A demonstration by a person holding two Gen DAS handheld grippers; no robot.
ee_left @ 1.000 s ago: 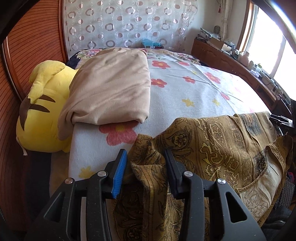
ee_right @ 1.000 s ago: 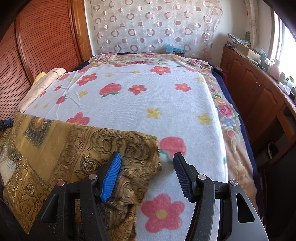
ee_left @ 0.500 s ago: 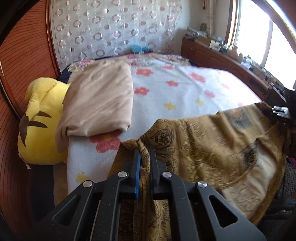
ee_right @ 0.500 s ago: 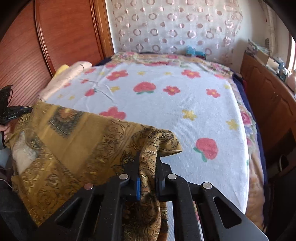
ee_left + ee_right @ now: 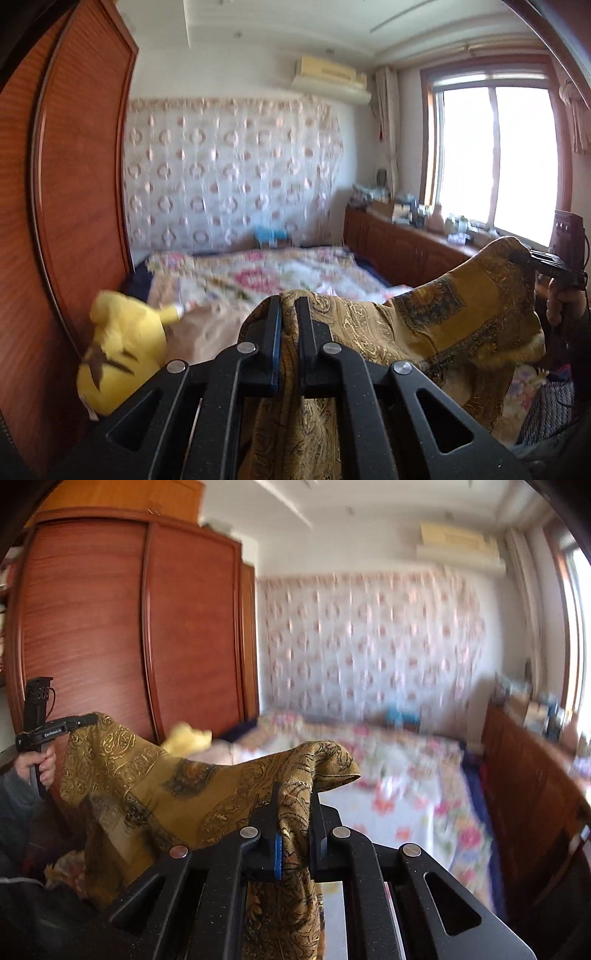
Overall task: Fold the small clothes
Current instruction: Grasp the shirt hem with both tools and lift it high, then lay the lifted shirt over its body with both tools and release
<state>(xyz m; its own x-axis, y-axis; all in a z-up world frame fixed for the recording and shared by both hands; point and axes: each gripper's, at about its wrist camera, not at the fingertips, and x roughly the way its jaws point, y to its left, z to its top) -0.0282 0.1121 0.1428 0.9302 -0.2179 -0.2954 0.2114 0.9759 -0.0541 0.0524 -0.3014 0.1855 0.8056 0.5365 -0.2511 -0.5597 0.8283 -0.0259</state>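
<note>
Mustard-gold paisley-printed cloth garment (image 5: 436,325) is hanging in the air above the near edge of the bed with the white flowered cover (image 5: 295,269), stretched between both tools. The left tool (image 5: 287,314) is standing nearly closed, its black jaws pinching one bunched corner of the garment. The right tool (image 5: 293,801) is standing in the same narrow state, clamping the opposite corner, with a loose flap drooping past the jaw tips. Each wrist view is also showing the other tool at the far end of the garment, carried by a hand (image 5: 40,764) on its black grip. Between the two pinch points the cloth is sagging in a shallow curve, and the lower part is hanging down toward the bed edge. On the bed's left side, a yellow plush toy (image 5: 122,347) is lying next to a folded beige blanket (image 5: 210,328), both well apart from the garment. A reddish-brown wooden wardrobe (image 5: 129,627) is standing beyond the plush toy.

Judged step: lifting and spreading the garment before the first fold; no fold is yet visible. The next move is calling for keeping both pinches firm, drawing the corners apart until the sag is flattening, then lowering the cloth flat onto the flowered cover. Slippage at the bunched corners is the likely risk.
</note>
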